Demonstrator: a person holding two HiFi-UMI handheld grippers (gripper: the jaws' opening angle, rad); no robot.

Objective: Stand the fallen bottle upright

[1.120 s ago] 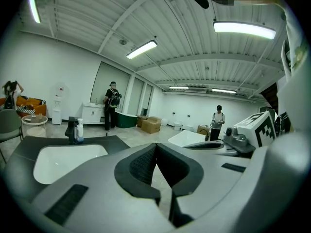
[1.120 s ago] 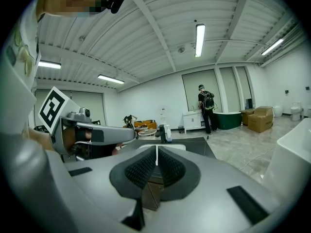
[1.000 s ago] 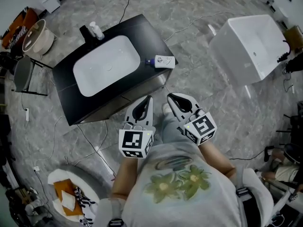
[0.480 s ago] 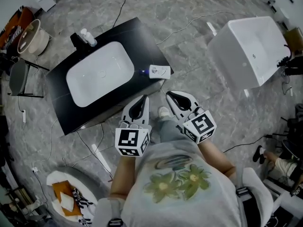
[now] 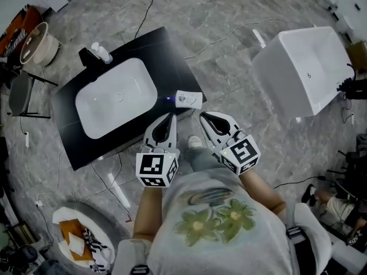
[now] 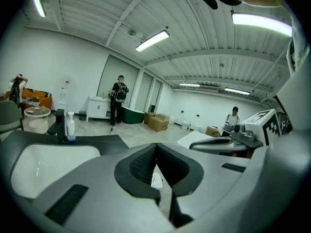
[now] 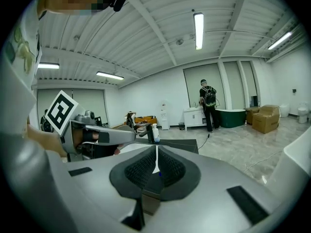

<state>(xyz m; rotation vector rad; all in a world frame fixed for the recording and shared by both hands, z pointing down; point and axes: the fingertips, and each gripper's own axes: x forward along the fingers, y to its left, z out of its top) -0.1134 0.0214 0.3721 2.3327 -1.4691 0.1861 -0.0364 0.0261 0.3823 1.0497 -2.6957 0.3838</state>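
Observation:
A white bottle with a blue cap [image 5: 188,99] lies on its side at the near right corner of the black vanity [image 5: 166,44], beside the white sink basin [image 5: 114,99]. My left gripper [image 5: 170,117] and right gripper [image 5: 203,117] are side by side just short of that corner, both shut and empty, apart from the bottle. In the left gripper view a sliver of the bottle [image 6: 156,180] shows below the closed left gripper [image 6: 156,147]. The right gripper [image 7: 156,150] also points at the vanity, its jaws together.
An upright pump dispenser [image 5: 102,52] stands by the black tap at the vanity's far corner. A white tub [image 5: 304,67] sits on the floor to the right. Cables cross the floor; a round stool with cloths [image 5: 77,236] is at bottom left. People stand far back.
Both grippers have come closer to the vanity's near corner; the fallen bottle now lies just ahead of their tips. Both jaws stay closed.

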